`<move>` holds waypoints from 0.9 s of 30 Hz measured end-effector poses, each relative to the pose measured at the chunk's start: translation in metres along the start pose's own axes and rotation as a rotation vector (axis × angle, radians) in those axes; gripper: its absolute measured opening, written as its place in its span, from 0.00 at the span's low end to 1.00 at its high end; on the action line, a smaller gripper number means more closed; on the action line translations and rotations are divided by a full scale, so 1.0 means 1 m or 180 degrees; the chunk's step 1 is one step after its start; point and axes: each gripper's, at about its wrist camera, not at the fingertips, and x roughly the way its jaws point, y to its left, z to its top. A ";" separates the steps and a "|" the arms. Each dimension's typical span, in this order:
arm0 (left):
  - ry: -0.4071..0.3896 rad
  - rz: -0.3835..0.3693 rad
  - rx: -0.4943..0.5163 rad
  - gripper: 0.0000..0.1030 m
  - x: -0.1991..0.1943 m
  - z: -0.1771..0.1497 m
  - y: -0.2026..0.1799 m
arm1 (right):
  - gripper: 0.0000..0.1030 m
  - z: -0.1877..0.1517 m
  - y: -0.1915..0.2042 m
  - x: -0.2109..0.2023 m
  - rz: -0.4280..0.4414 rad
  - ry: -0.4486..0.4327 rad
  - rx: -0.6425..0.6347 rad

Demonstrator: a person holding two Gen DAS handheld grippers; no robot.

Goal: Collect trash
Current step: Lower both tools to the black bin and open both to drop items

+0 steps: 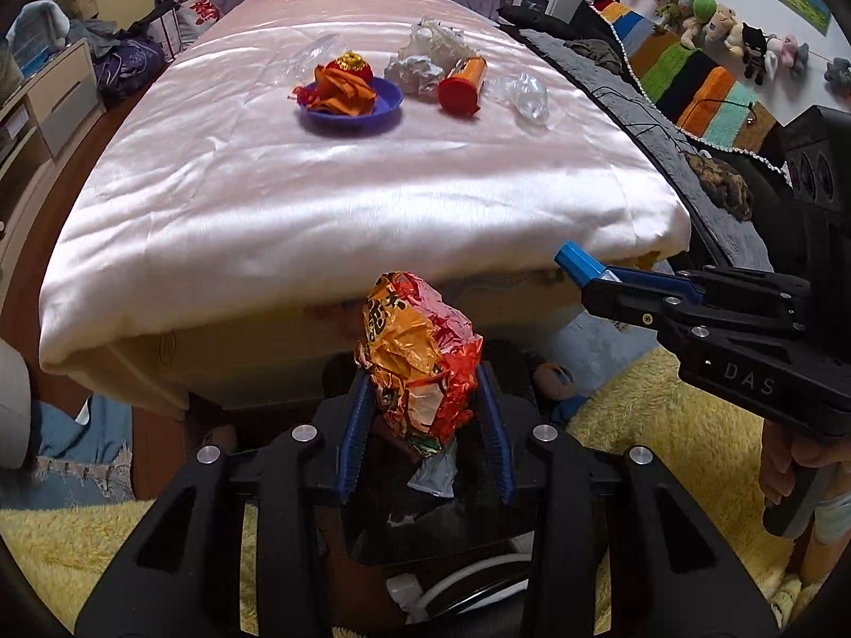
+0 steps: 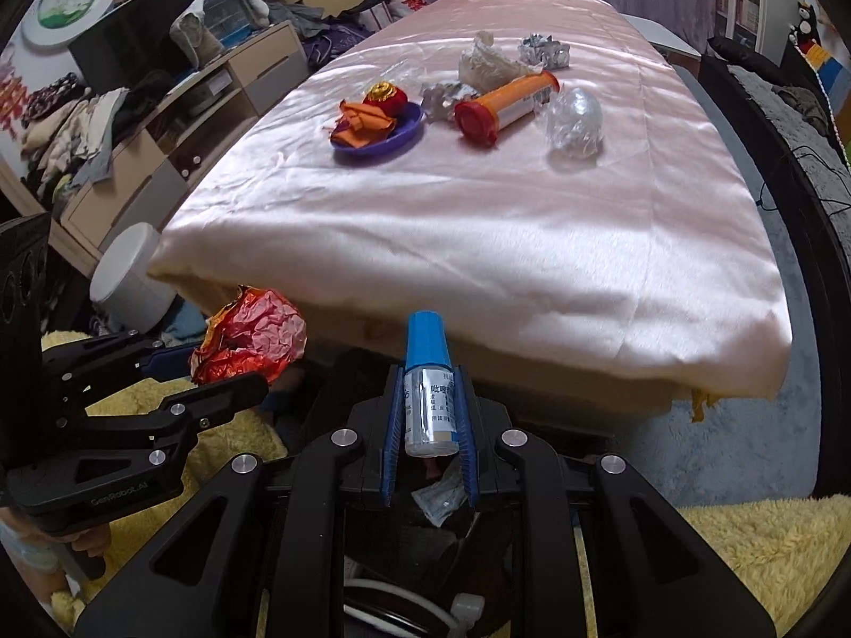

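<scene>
Left gripper (image 1: 425, 399) clamped on a crumpled orange-red wrapper (image 1: 417, 359), blue pads pressing both sides, held just off the near edge of the bed (image 1: 340, 202). Right gripper (image 2: 428, 414) nearly closed on a small bottle (image 2: 428, 399) with a blue cap, upright between the pads, likewise off the near edge. Seen from the left wrist, bottle's cap (image 1: 577, 260) poking out of the right gripper (image 1: 595, 279) at right; seen from the right wrist, wrapper (image 2: 250, 335) in the left gripper (image 2: 213, 367) at left.

Directly below both grippers, a dark opening with a small clear packet (image 1: 433, 476) inside, possibly a bin, though too shadowed to tell. Yellow shaggy rug (image 1: 665, 425) to either side.

More trash well back on the pink satin cover: a purple plate (image 1: 351, 109) holding orange scraps (image 1: 340, 87) and a red ball with gold top (image 1: 351, 65); just right of it crumpled foil (image 1: 415, 74), then an orange tube (image 1: 462, 86) with red cap lying on its side, then a clear plastic ball (image 1: 524, 95). Behind the foil, a wad of white plastic (image 1: 433, 42). A second foil piece (image 2: 542, 50) further back in the right view.

White cylinder (image 2: 130, 271) on the floor by the bed's left corner. Cluttered drawers (image 2: 175, 143) left, dark couch (image 1: 611, 85) with striped blanket and plush toys (image 1: 702, 16) right.
</scene>
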 end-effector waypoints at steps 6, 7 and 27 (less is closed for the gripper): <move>0.0175 -0.0012 -0.0132 0.35 0.021 -0.029 0.004 | 0.20 -0.024 -0.003 0.028 -0.0029 0.0208 0.0171; 0.0202 -0.0009 -0.0145 0.35 0.025 -0.033 0.004 | 0.20 -0.027 -0.004 0.033 -0.0026 0.0240 0.0225; 0.0530 -0.0065 -0.0167 0.43 0.067 -0.054 0.010 | 0.34 -0.046 -0.010 0.075 0.0090 0.0458 0.0454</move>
